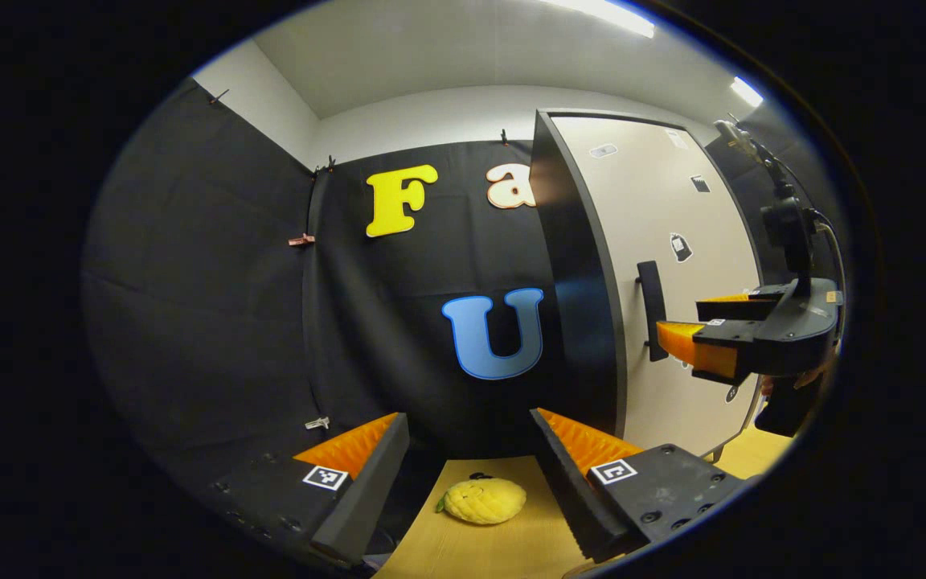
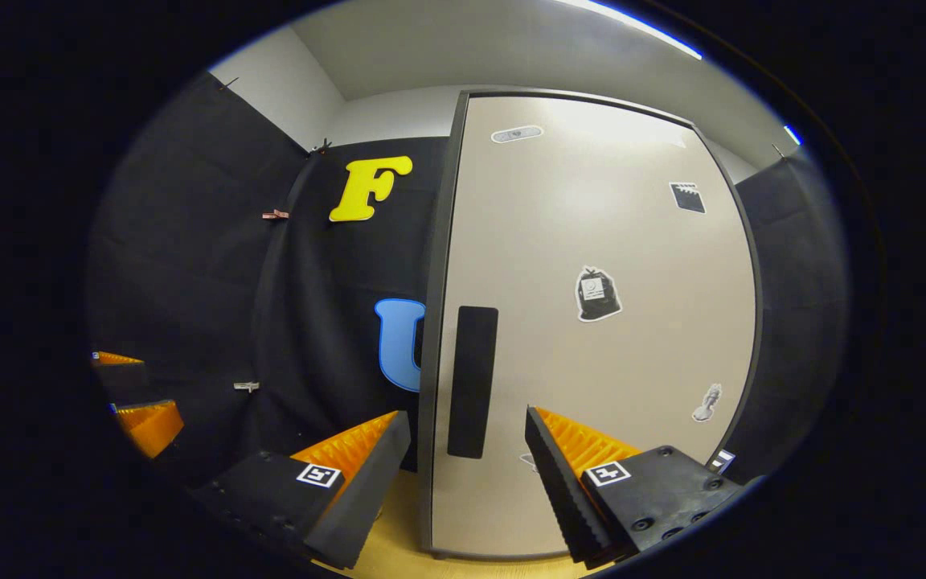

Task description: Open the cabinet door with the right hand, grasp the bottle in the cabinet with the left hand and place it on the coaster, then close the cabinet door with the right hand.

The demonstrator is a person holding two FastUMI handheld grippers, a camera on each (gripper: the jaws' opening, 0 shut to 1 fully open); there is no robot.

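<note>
We log the cabinet door [image 2: 592, 322] as closed: pale panel, dark frame, a few small stickers, filling the centre and right of the right gripper view. Its dark vertical handle [image 2: 472, 382] sits near the left edge of the panel, lower centre of that frame. The right tongs [image 2: 467, 474] are spread wide, holding nothing, with the handle lined up in the gap between the two fingers but apart from both; we judge this posture as set up for taking the handle, so opening the door is the step in hand and has not begun. In the left gripper view the same door [image 1: 672, 265] appears at the right of the frame, and the right tongs [image 1: 676, 322] hang just in front of its handle [image 1: 653, 310], confirming the approach. The left tongs [image 1: 471, 474] are also wide and empty, held low over the wooden counter [image 1: 503, 547] to the left of the cabinet, which we read as waiting clear of the door's swing. A yellow lemon-shaped piece [image 1: 485, 500] lies on the counter between the left fingers; we take it for the coaster, though we cannot be sure. The bottle is presumably behind the closed door, so we cannot describe it yet.
</note>
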